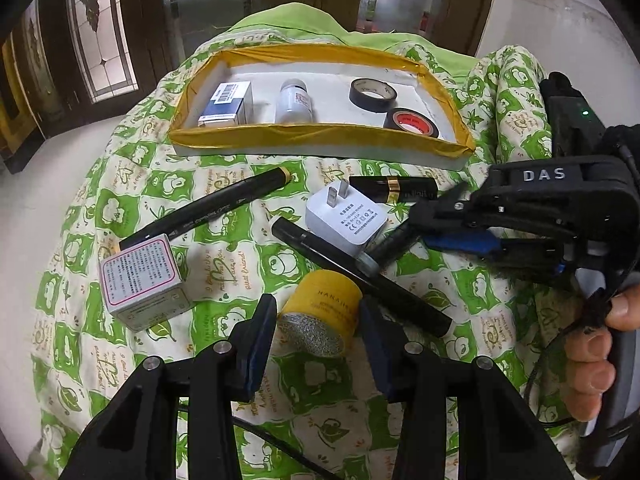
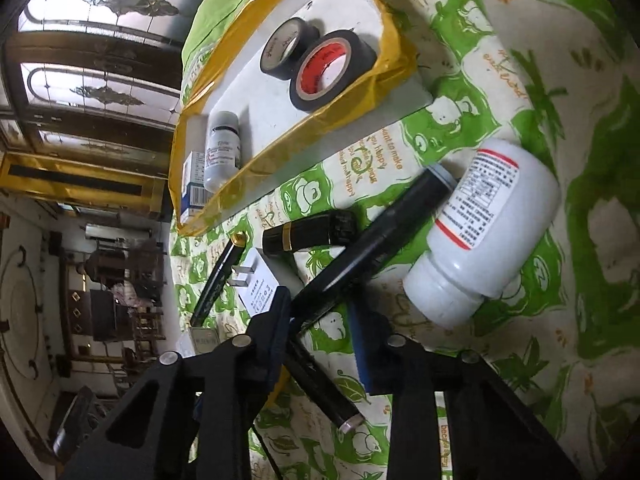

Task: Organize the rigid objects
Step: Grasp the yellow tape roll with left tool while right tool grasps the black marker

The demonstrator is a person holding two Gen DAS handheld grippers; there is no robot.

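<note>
My tray [image 1: 320, 138], the white one edged in yellow tape, sits at the far side of the green-printed cloth [image 1: 224, 240] and already holds four things: a blue-and-white box [image 1: 228, 105], a small white bottle [image 1: 295, 102], a black tape roll [image 1: 373, 94] and a second roll with a red core [image 1: 411, 123]. By my reckoning that is under half the job.

Still loose on the cloth, nearer to me, are the yellow jar [image 1: 322, 312] on its side, a pink-edged box [image 1: 142, 280], a white plug adapter [image 1: 346, 220], a black lipstick tube with a gold band [image 1: 394, 189], a gold-tipped pen [image 1: 208, 210] and two black markers, one long [image 1: 360, 276], one crossing under the adapter. The right wrist view also shows a large white pill bottle [image 2: 486, 228] lying beside the tray.

My left tool [image 1: 318, 318] has its fingers apart on either side of the yellow jar, not yet pressing it as far as I can see. My right tool [image 2: 320, 312] is also spread, straddling the marker [image 2: 380, 236] low over the cloth, with no clear contact.
</note>
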